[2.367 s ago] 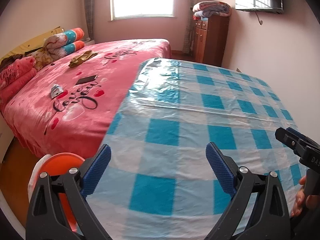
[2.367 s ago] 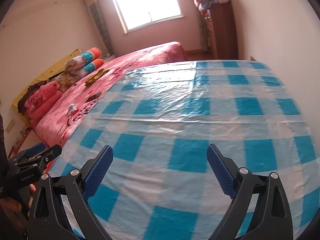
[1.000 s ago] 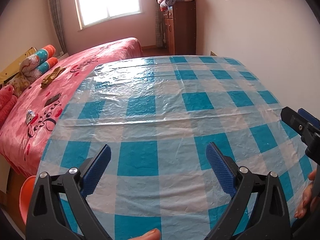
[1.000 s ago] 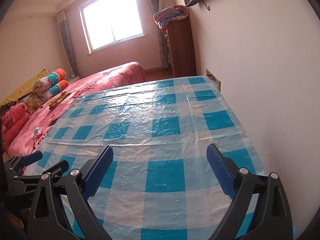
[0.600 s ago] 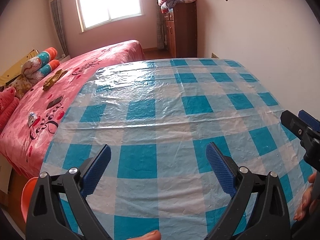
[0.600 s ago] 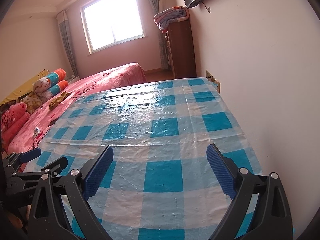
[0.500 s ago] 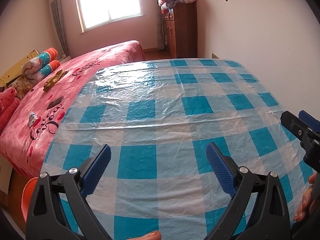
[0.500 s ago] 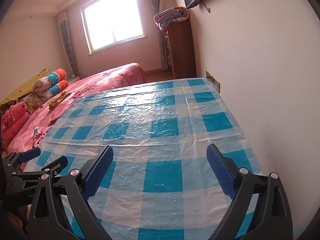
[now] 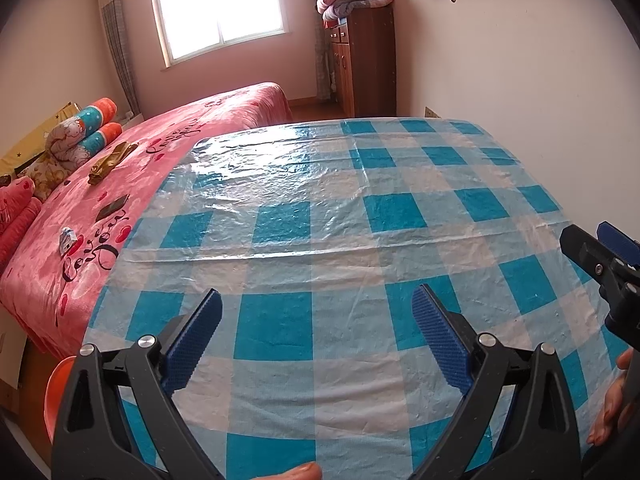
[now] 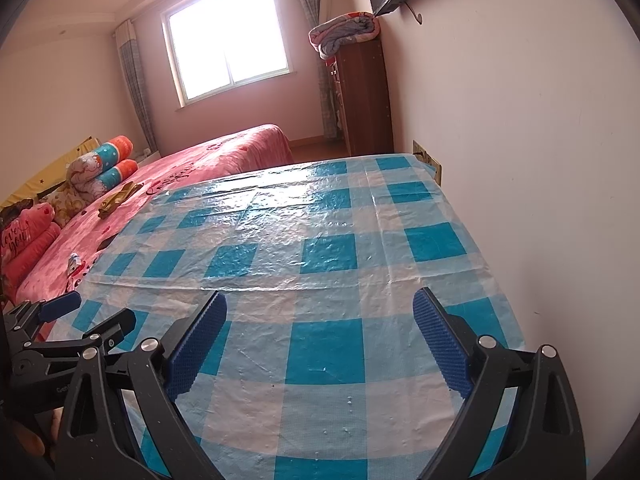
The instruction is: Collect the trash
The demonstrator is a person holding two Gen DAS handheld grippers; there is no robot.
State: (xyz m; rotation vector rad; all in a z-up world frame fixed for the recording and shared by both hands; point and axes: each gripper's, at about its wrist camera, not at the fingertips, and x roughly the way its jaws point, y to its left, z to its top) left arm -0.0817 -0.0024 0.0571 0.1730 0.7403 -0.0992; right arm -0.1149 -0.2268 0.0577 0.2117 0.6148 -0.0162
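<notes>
We have swung both cameras to the right since the start, so the pink bed [image 9: 120, 184] now sits at the left edge and the checked table cover [image 9: 340, 216] fills our view. Our left gripper [image 9: 316, 332] hangs over the cover with its fingers spread wide and nothing between them. Our right gripper [image 10: 320, 332] is wide apart and empty too, next to the wall [image 10: 520, 120]. We cannot see any trash on the cover.

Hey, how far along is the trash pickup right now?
Nothing looks collected yet. Both hand-held grippers, left and right, hang open and empty over the checked tablecloth, which shows no trash. A small crumpled item on the pink bed may be trash; an orange bin edge shows at lower left.
</notes>
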